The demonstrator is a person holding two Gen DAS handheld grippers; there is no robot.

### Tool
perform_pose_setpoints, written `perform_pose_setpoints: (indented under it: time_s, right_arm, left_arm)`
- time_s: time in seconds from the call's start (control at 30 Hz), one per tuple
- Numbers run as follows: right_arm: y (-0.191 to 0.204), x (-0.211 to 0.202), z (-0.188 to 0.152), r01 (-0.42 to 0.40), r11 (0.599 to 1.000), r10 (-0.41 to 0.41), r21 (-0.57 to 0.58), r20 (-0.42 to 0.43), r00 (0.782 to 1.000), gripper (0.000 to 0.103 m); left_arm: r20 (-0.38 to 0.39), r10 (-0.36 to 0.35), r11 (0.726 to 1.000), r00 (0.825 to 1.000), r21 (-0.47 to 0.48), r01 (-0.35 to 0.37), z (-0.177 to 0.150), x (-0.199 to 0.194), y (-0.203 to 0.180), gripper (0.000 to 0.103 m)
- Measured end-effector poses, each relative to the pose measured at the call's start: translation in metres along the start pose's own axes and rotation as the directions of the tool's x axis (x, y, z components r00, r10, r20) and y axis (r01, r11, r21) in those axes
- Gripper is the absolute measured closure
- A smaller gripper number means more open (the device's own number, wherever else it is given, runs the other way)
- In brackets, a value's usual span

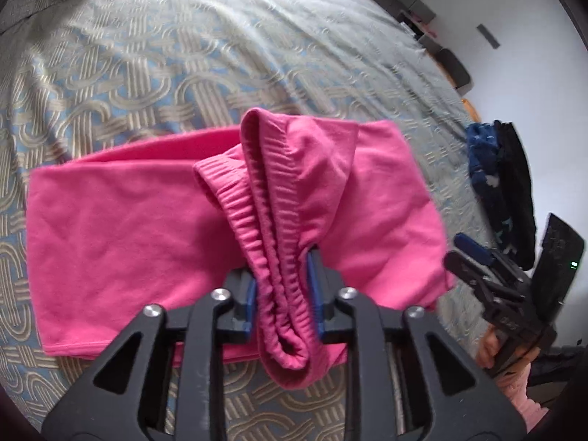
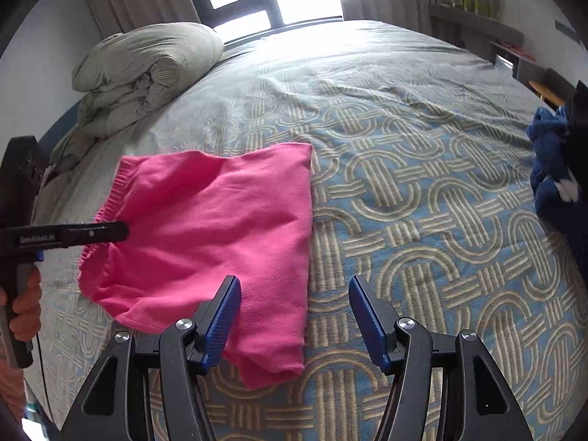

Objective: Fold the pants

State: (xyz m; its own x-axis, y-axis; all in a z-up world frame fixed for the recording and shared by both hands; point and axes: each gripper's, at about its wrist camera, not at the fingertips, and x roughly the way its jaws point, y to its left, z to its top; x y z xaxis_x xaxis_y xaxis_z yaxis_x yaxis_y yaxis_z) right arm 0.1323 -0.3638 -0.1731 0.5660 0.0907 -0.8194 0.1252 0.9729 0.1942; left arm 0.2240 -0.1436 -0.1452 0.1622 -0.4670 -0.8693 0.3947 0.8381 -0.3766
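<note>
1. The left gripper (image 1: 281,286) pinches the bunched waistband of the pink pants (image 1: 121,235).
2. The pants lie folded on the patterned bed (image 2: 422,191).
3. The right gripper (image 2: 294,316) hovers above them, jaws spread, holding nothing.

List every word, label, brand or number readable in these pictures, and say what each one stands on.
"GenRobot.AI": white print on the flat black finger of the left claw, seen from the right wrist camera.
Raised lettering on the black body of the right claw, seen from the left wrist camera: too blurred to read.
Nothing else carries text.
</note>
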Motion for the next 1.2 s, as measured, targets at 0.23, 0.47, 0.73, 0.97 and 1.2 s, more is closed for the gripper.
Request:
perform_pose_setpoints:
  time_s: [0.23, 0.47, 0.73, 0.97, 1.2]
  right_arm:
    - [0.001, 0.004, 0.0, 0.006, 1.0, -0.006, 0.01, -0.028, 1.0, 0.04]
    - [0.01, -0.002, 0.008, 0.12, 0.992, -0.12, -0.04, 0.012, 0.993, 0.04]
    - [0.101, -0.011, -0.027, 0.672, 0.579, -0.458, -0.462, 0.498, 0.736, 0.04]
    - [0.138, -0.004, -0.051, 0.668, 0.447, -0.351, -0.595, 0.57, 0.743, 0.039]
    - [0.14, 0.002, -0.054, 0.644, 0.426, -0.32, -0.635, 0.56, 0.764, 0.038]
  left_arm:
    - [0.033, -0.004, 1.0, 0.999, 0.031, 0.003, -0.005, -0.006, -0.002, 0.088]
    - [0.189, 0.084, 0.983, 0.978, 0.143, -0.112, 0.001, -0.067, -0.017, 0.089]
    - [0.191, 0.197, 0.976, 0.962, 0.054, -0.211, 0.004, -0.069, 0.022, 0.088]
    - [0.183, 0.231, 0.972, 0.956, 0.007, -0.237, -0.005, -0.078, 0.05, 0.088]
    - [0.172, 0.252, 0.967, 0.952, -0.014, -0.253, -0.011, -0.082, 0.066, 0.088]
